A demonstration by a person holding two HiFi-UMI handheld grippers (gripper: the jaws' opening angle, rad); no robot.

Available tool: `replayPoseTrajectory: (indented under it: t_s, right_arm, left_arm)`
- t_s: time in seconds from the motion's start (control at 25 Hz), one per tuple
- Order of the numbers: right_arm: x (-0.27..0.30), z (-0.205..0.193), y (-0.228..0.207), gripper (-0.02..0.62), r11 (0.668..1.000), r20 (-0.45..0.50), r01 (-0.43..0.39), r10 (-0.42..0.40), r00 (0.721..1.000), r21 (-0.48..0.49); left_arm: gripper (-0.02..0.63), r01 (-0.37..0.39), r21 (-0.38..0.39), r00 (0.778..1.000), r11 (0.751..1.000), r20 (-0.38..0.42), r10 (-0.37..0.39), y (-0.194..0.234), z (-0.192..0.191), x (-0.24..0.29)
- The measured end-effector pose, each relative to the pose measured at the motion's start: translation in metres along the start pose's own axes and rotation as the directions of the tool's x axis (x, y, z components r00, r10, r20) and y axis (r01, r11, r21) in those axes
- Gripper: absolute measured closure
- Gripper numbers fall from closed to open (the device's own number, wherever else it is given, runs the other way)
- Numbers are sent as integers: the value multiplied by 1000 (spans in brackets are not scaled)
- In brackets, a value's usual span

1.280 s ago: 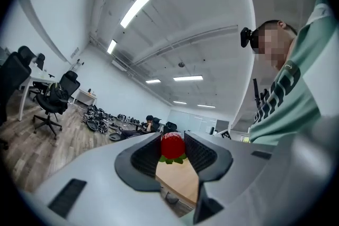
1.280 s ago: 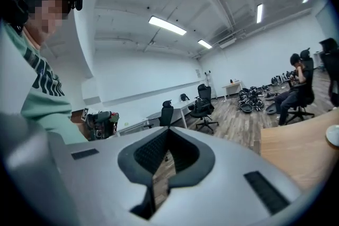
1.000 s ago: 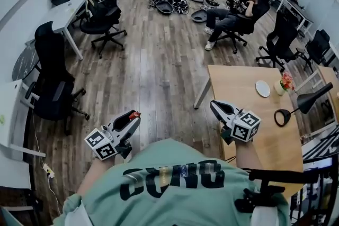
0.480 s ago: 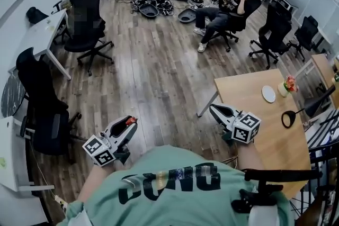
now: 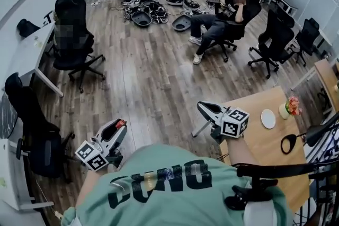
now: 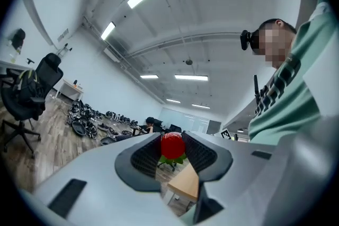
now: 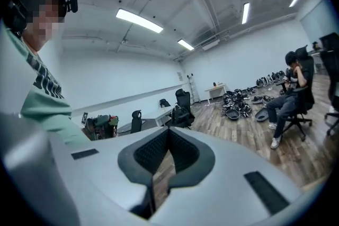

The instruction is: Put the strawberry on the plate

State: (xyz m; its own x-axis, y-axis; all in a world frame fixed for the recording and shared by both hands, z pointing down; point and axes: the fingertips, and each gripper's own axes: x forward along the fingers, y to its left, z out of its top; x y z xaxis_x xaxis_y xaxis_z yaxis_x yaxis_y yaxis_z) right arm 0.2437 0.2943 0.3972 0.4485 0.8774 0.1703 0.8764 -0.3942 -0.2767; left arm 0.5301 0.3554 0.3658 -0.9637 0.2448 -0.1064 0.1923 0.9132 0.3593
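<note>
Left gripper view shows the left gripper (image 6: 172, 138) squeezing the red strawberry (image 6: 172, 146) between its two black pads. Right gripper view shows the right gripper (image 7: 168, 134) pressed closed with nothing in it. In the head view, the strawberry sits at the tip of the left gripper, low on the left, above the wood floor (image 5: 153, 77). The right gripper hangs by the near corner of the desk (image 5: 265, 153). The white plate (image 5: 268, 118) lies on that desk, just beside a small pot of flowers (image 5: 291, 107), well apart from the strawberry.
</note>
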Motion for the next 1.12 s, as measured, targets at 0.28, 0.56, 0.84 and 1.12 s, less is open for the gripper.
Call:
replayPoseTrajectory:
  t_s: [0.28,0.56,0.84,1.12]
  right_arm:
    - [40,66,-108,589,996,37,-70,72,997,-47]
    - [30,56,-203,590,995,59,86,-88,994,46]
    - [56,94,-276,589,949,118,314,-316,941,33]
    - [107,124,-331,589,852,139,512,-523,841,110]
  left_arm:
    - [465,24,43,1000,999,14,-24,37,33,126]
    - [465,107,-28,993,994,-46,-108,109,21,216]
    - [465,333,-77,937,940,-83,-339,206,34,328]
    - [465,514,-115,830,850,-181,-527,308,70,419]
